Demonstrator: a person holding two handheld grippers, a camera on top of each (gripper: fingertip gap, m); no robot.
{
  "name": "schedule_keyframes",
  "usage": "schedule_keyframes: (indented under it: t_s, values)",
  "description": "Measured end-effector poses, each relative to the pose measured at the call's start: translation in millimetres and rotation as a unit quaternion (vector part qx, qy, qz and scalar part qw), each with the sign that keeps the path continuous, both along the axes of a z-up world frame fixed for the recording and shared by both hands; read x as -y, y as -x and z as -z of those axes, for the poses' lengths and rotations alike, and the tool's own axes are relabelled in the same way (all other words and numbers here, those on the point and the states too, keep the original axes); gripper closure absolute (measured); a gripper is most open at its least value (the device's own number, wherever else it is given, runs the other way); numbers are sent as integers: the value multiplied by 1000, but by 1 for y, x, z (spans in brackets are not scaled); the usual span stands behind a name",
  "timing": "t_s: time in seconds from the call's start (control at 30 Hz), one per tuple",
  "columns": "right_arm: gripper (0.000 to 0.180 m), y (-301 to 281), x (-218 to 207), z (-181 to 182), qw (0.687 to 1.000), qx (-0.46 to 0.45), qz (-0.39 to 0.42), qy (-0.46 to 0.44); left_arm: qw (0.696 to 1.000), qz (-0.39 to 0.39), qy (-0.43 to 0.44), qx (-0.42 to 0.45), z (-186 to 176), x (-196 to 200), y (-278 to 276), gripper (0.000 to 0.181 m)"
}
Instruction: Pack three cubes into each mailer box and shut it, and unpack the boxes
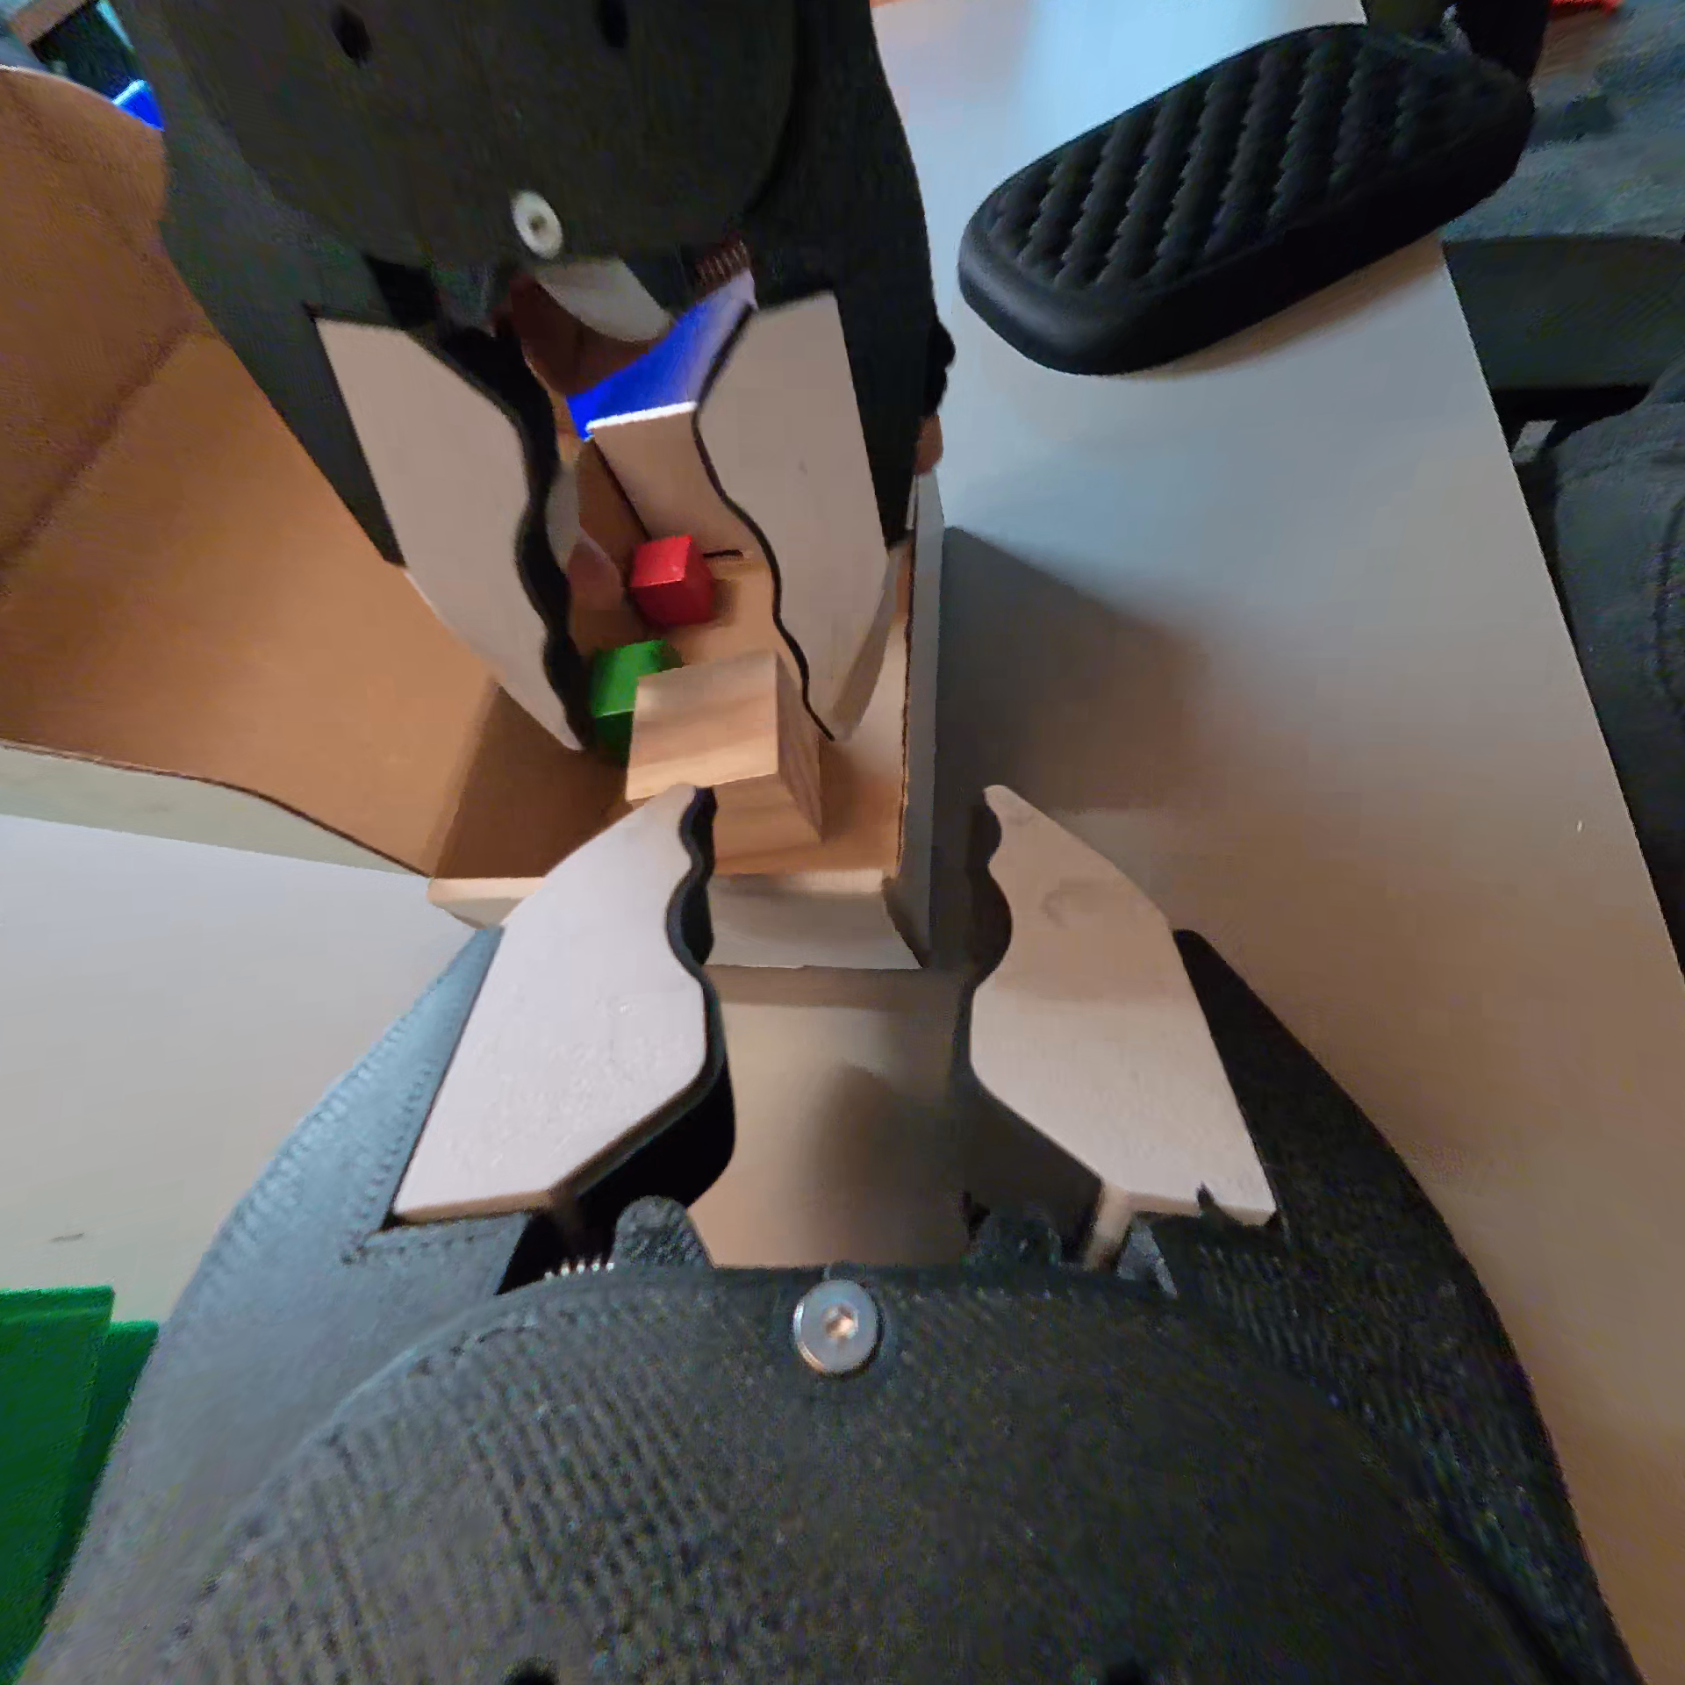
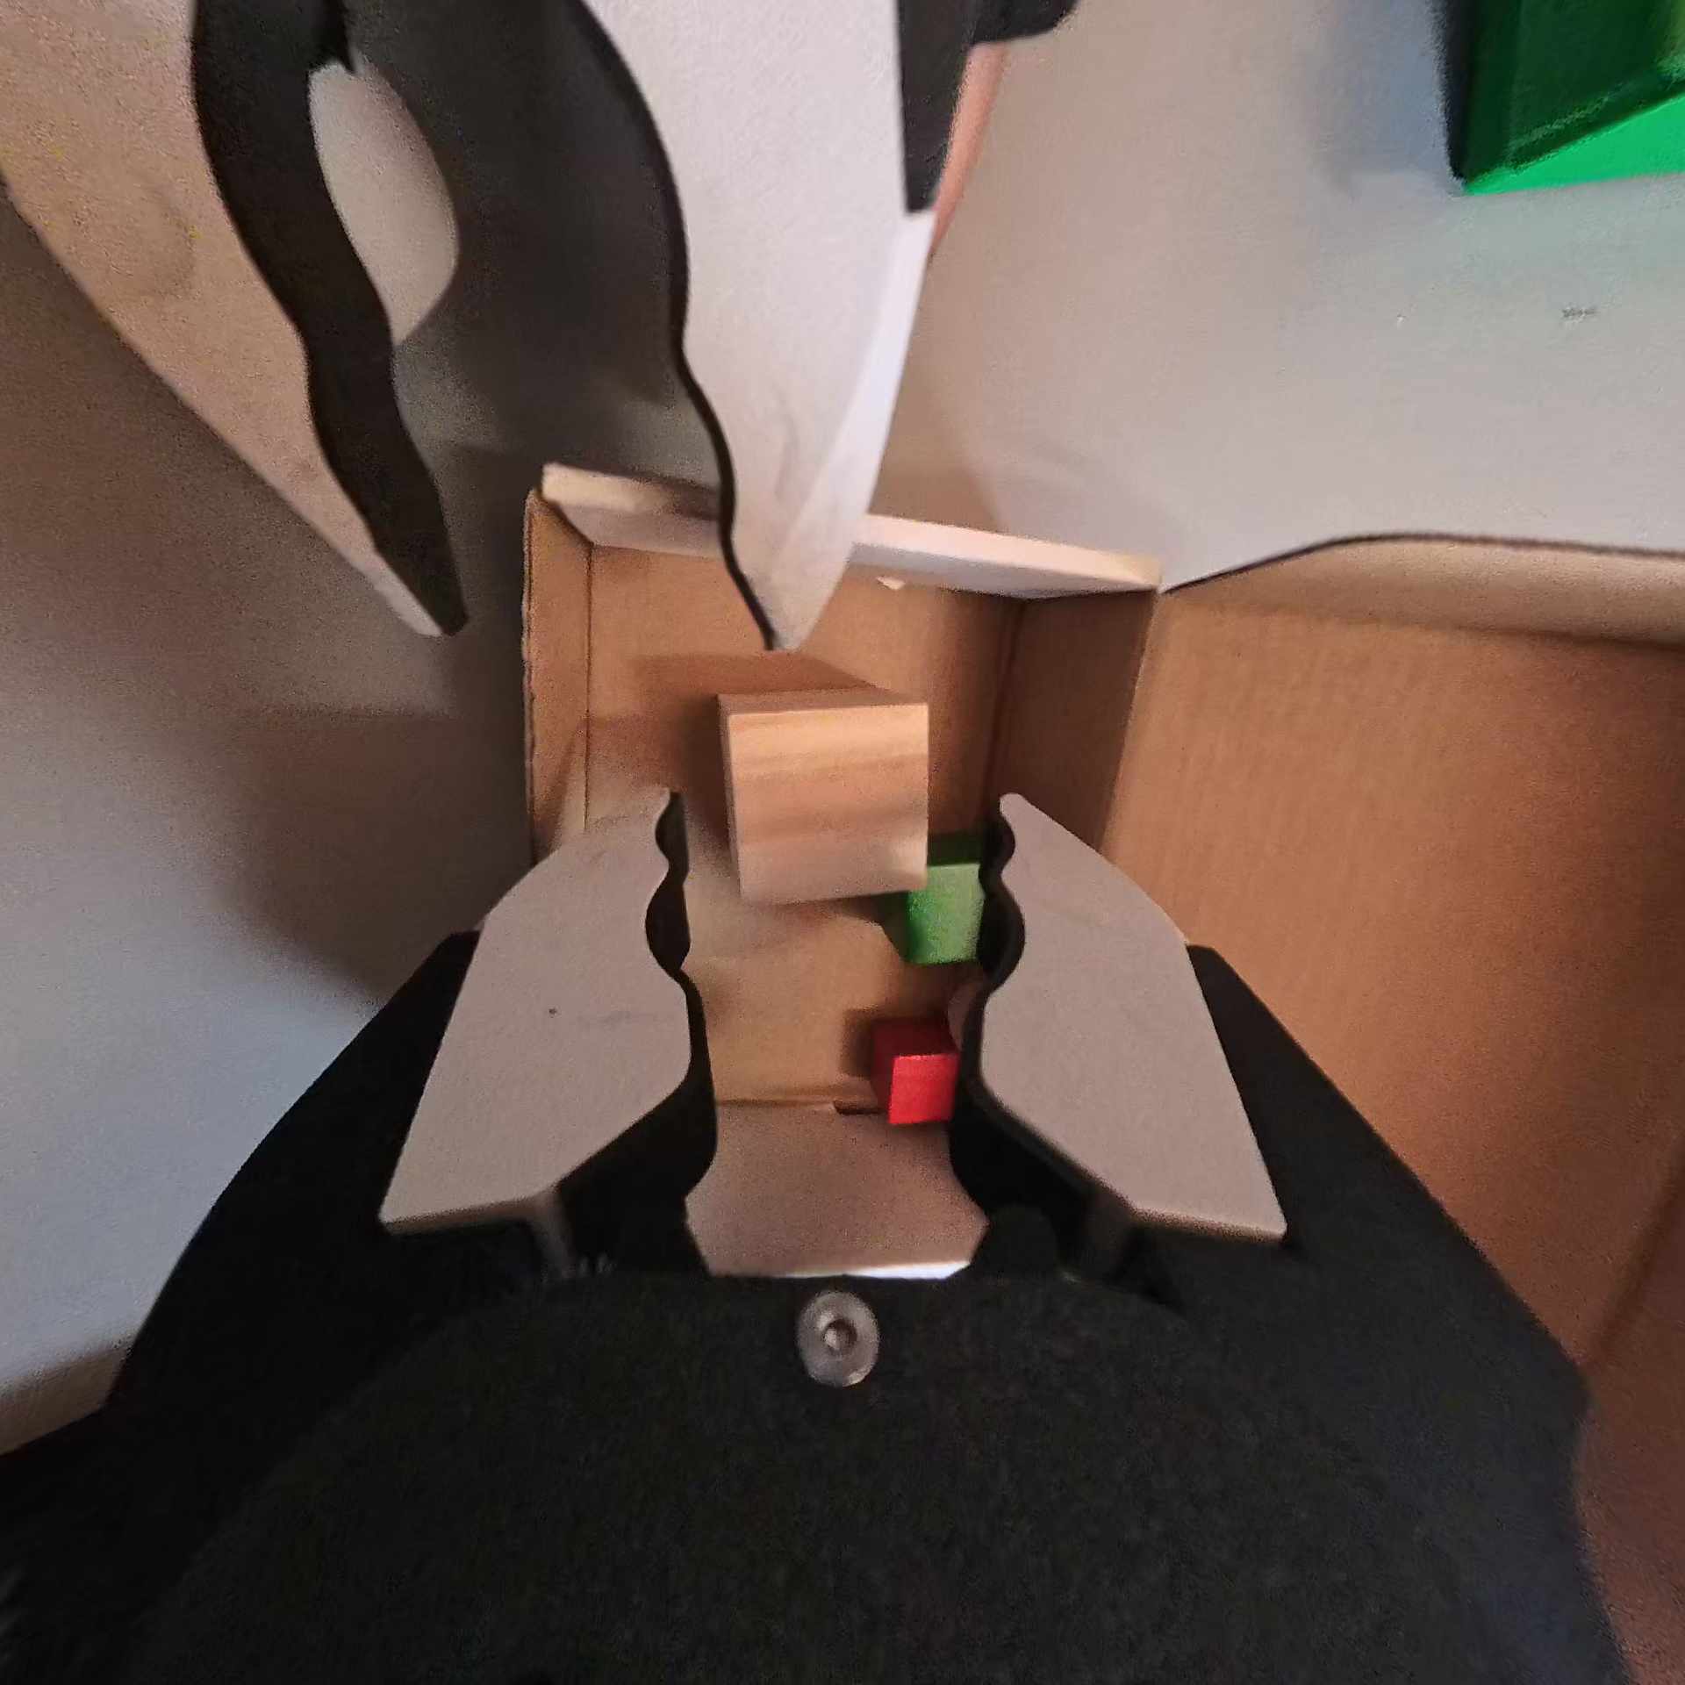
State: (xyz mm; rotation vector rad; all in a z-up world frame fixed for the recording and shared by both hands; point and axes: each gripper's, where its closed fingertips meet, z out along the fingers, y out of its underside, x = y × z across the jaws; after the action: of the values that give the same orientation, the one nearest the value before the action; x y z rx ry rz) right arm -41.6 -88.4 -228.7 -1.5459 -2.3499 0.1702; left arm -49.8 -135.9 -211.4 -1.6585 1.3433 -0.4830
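Observation:
An open mailer box (image 2: 1058, 729), brown inside and white outside, lies on the white table (image 2: 1276, 365). It holds a wooden cube (image 2: 825, 802), a green cube (image 2: 944, 912) and a red cube (image 2: 916, 1067). In the left wrist view the cubes are wooden (image 1: 720, 739), green (image 1: 620, 684) and red (image 1: 670, 579). My right gripper (image 2: 834, 821) is open over one end of the box, astride a white end flap (image 2: 830, 1194). My left gripper (image 1: 839, 821) is open at the opposite end, over the other white flap (image 1: 802, 921). Neither holds a cube.
The box's lid (image 2: 1368, 866) lies open flat beside the box, also seen in the left wrist view (image 1: 228, 593). A green object (image 2: 1568, 91) sits on the table beyond it. A black ribbed pad (image 1: 1231, 201) overhangs the table's edge (image 1: 1495, 511). The left gripper's tips are roughly 5 centimetres from the right gripper's. My right gripper's tips are some 15 centimetres from the green object (image 2: 1568, 91). Look for it in the left wrist view (image 1: 56, 1346) too.

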Motion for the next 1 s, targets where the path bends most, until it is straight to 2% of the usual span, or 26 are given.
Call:
schedule_keyframes:
  t_s: [0.07, 0.13, 0.23, 0.5, 0.63, 0.73, 0.87, 1.0]
  values:
    - [123, 1, 2, 9, 1000, 23, -7, 6, 1000, -15, 2, 9, -3, -4, 3, 121]
    - [136, 3, 1, 12, 1000, 24, -14, -2, 999, -33, 2, 21, -7, -9, 6, 117]
    - [136, 6, 5, -1, 1000, -9, -13, 13, 997, -58, 15, 49, -14, -13, 11, 112]
    - [136, -30, -18, -92, 995, -95, 34, -8, 990, -107, 35, 88, -25, -22, 18, 107]
    - [136, -70, -63, -142, 988, -110, 84, -66, 989, -111, 34, 94, -27, -23, 17, 107]
    - [136, -104, -112, -158, 982, -94, 138, -91, 990, -106, 32, 92, -26, -22, 14, 107]
    - [136, -134, -184, -144, 974, -74, 185, -107, 990, -109, 21, 89, -26, -23, 13, 107]
    - [136, -153, -241, -98, 971, -27, 221, -82, 989, -113, 23, 92, -24, -24, 13, 108]
